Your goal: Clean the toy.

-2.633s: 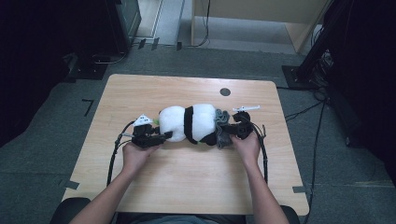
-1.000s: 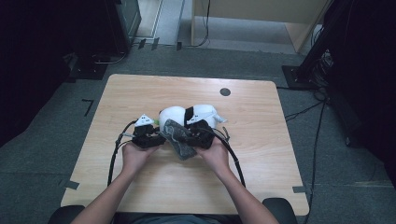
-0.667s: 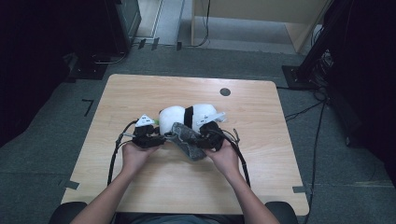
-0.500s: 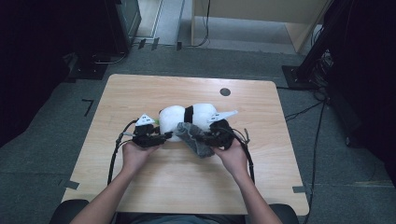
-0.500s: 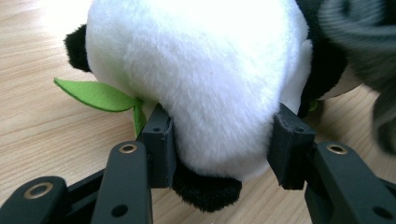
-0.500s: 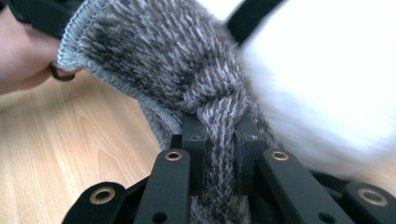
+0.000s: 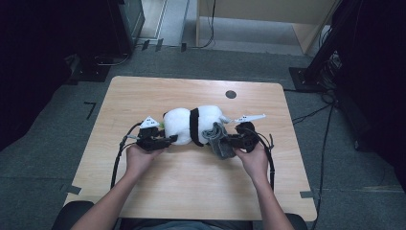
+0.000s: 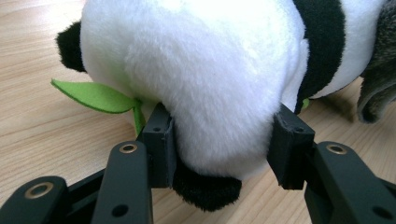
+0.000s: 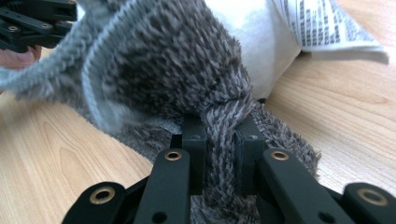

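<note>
The right gripper [image 7: 231,142] has carried the grey sock [image 7: 219,140] sideways across the table [image 7: 143,88]: a second ago it sat bunched against the middle of the toy panda [image 7: 194,125], close to the left gripper [image 7: 167,140], and now it lies off the panda's right end, nearer the table's right edge, with its near end hanging toward the person. In the right gripper view the jaws are pinched tight on a twisted fold of the sock [image 9: 187,70], the knit squeezed into a thin rope between the pads, so the cloth is held fast. The left gripper has not shifted; in its own view its jaws [image 8: 224,154] are clamped on the panda's white left end [image 8: 210,84], the plush bulging between the pads beside a green felt leaf [image 8: 93,95]. Judging from this, the sock is being drawn along or off the toy while the left hand anchors it, and the pull looks only partly done, since the cloth is touching the panda's right end. The panda lies around the middle of the table, its long axis running left to right, parallel to the near edge, with the black band across its middle and a printed label [image 9: 322,23] sticking out at the right end.
</note>
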Motion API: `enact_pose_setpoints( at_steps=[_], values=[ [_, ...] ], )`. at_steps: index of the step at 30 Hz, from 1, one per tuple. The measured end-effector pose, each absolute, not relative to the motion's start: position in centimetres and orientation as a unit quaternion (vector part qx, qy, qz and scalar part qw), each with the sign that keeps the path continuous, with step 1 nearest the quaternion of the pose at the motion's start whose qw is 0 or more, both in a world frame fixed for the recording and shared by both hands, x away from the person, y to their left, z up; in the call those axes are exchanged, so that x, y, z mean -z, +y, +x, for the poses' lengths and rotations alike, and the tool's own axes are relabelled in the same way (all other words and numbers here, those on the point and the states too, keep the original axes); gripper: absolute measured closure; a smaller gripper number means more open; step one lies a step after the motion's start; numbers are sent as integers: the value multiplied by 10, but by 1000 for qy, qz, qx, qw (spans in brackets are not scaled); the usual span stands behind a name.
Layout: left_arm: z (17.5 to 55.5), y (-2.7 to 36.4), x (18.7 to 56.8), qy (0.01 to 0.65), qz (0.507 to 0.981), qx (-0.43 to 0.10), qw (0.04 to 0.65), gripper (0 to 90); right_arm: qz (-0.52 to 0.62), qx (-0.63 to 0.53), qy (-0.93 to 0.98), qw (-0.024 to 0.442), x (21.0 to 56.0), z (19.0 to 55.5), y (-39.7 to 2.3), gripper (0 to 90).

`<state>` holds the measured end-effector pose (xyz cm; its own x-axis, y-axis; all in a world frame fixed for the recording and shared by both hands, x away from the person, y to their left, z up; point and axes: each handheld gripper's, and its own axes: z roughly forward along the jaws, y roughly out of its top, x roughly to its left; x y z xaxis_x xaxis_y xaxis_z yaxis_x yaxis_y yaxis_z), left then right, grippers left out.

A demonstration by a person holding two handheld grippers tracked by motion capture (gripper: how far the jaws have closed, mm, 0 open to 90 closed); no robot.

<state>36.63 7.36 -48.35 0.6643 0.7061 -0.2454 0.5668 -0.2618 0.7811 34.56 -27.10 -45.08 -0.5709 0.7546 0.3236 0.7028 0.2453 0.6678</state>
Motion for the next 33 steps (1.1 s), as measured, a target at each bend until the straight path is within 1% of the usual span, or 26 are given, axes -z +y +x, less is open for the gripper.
enact_pose_setpoints(
  at_steps=[13, 16, 20, 23, 28, 33],
  values=[
    [370, 77, 483, 410, 785, -66, 460, 510, 496, -359, 791, 19, 477, 357, -282, 798],
    [370, 78, 483, 409, 785, -65, 461, 510, 503, -345, 792, 17, 479, 359, -286, 797],
    [370, 78, 484, 410, 783, -65, 463, 510, 501, -354, 789, 27, 468, 355, -292, 797],
    [370, 78, 484, 411, 782, -63, 464, 509, 490, -366, 790, 56, 456, 348, -294, 798],
    [370, 78, 483, 413, 781, -63, 464, 510, 477, -392, 782, 80, 437, 343, -294, 801],
    [370, 78, 484, 414, 781, -63, 464, 509, 445, -424, 785, 76, 416, 334, -281, 806]
  ],
)
